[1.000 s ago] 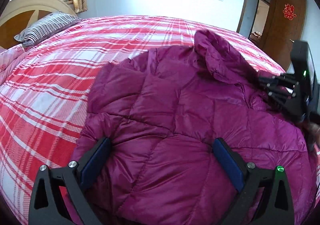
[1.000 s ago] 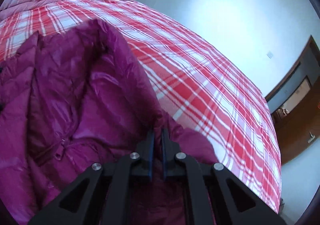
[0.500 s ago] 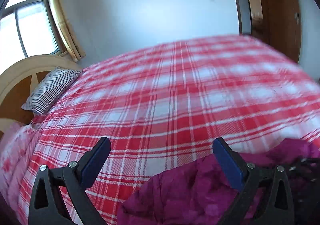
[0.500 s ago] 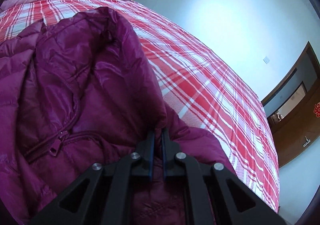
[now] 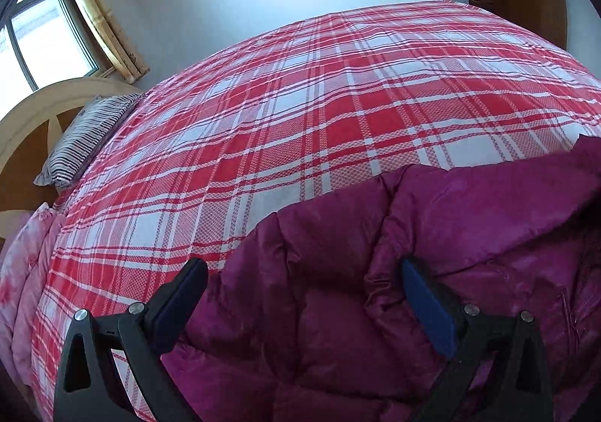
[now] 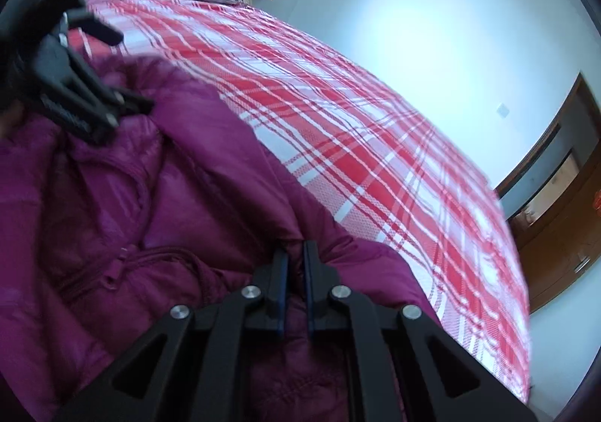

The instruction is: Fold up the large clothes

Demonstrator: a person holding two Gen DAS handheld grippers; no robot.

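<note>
While the purple padded jacket (image 5: 413,272) lies spread on the bed's red plaid cover (image 5: 300,114), the right hand-held gripper (image 6: 295,253) is clamped on a fold of it. The left hand-held gripper (image 5: 300,283) hangs over the jacket's edge, fingers (image 5: 426,302) wide apart, nothing pinched. A striped pillow (image 5: 86,136) sits by the headboard (image 5: 22,118).

A red plaid bed (image 5: 338,114) bears a magenta puffer jacket (image 5: 375,290) and striped pillow (image 5: 86,136).

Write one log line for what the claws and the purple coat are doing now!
left claw: open over purple coat | right claw: shut on coat | bed: coat lying on it
</note>
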